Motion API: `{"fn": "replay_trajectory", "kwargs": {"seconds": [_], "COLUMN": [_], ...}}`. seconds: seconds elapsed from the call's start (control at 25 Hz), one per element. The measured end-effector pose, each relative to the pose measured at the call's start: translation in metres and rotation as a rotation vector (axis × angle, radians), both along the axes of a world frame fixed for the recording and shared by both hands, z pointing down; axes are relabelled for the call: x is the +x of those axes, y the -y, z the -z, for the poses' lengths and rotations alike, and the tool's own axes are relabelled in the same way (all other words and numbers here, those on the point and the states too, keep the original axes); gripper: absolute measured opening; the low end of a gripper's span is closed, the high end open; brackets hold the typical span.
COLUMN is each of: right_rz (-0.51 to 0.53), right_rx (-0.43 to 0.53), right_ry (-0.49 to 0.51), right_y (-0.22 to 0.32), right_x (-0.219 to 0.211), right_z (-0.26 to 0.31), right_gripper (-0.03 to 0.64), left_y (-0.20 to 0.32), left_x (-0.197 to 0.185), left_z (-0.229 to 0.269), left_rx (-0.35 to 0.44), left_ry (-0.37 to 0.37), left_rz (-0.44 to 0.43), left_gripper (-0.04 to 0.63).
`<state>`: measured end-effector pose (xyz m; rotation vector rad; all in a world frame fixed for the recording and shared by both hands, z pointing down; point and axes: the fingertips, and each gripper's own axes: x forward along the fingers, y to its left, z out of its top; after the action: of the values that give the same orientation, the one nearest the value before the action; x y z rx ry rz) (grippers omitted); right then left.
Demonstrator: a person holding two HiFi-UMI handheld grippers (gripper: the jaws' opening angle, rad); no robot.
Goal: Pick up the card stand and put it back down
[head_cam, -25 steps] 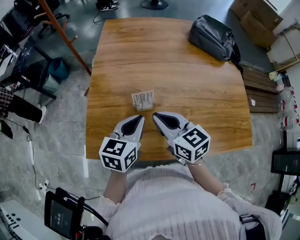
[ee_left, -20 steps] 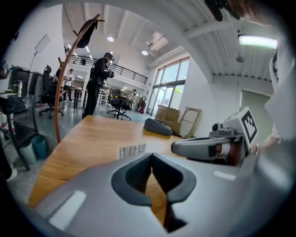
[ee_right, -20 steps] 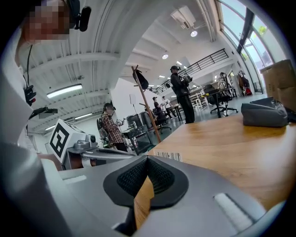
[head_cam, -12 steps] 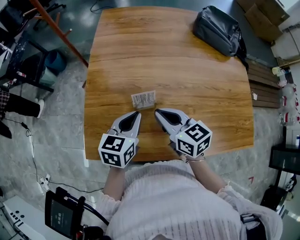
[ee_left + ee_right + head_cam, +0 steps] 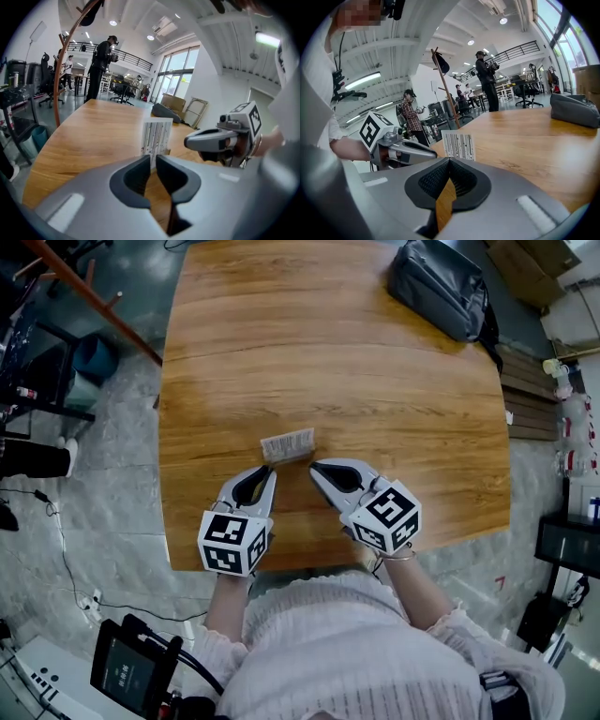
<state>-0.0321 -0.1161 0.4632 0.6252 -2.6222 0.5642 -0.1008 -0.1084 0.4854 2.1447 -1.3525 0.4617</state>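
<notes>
The card stand (image 5: 288, 444), a small upright white card with dark stripes, stands on the wooden table (image 5: 356, 362) just ahead of both grippers. My left gripper (image 5: 271, 471) sits close behind its left end. Its jaws are opening and show a narrow gap with nothing between them. In the left gripper view the card stand (image 5: 157, 136) rises just beyond that gripper (image 5: 153, 161). My right gripper (image 5: 314, 466) is shut and empty, near the stand's right end. In the right gripper view the card stand (image 5: 458, 145) stands ahead of the right gripper (image 5: 449, 161), with the left gripper (image 5: 401, 150) beside it.
A dark grey bag (image 5: 441, 287) lies at the table's far right corner, also seen as the bag (image 5: 574, 110) in the right gripper view. The table's near edge (image 5: 309, 563) runs under my hands. Boxes and gear stand on the floor around; people stand far behind.
Both grippers have edged slightly closer to the card stand, which has not moved. The head view has shifted so the table sits higher in the picture.
</notes>
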Motion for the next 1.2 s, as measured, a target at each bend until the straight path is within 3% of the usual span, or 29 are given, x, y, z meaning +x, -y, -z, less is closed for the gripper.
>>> {"fn": "replay_trajectory", "kwargs": {"seconds": [0.08,0.2,0.4,0.64,0.84,1.08,1.2], "right_rz": [0.003,-0.002,-0.007,0.136,0.204,0.194,0.194], "right_rx": [0.006,-0.010,-0.024,0.011,0.049,0.059,0.065], "right_ry": [-0.028,-0.064,-0.111,-0.228,-0.283,-0.272,-0.267], "right_y": [0.004,0.010,0.031,0.037,0.036,0.039,0.039], "right_x": [0.000,0.004,0.005,-0.009,-0.017,-0.023,-0.028], "right_z": [-0.007,-0.019,-0.051,-0.078,-0.081,-0.080,-0.081], "right_gripper": [0.002,0.098,0.189,0.261,0.265,0.262,0.227], "left_y": [0.000,0.001,0.011,0.021,0.028,0.028,0.028], "left_x": [-0.004,-0.007,-0.015,-0.013,-0.006,0.002,0.003], "left_z": [-0.005,-0.014,-0.044,-0.062,-0.050,-0.052,-0.055], "left_rx": [-0.009,-0.031,-0.069,-0.086,-0.049,-0.039,-0.032], "left_ry": [-0.003,0.006,0.043,0.134,0.084,0.159,0.196], "left_rz": [0.006,-0.004,-0.035,-0.103,-0.104,-0.158,-0.164], "left_gripper": [0.055,0.082,0.138,0.209,0.213,0.213,0.213]}}
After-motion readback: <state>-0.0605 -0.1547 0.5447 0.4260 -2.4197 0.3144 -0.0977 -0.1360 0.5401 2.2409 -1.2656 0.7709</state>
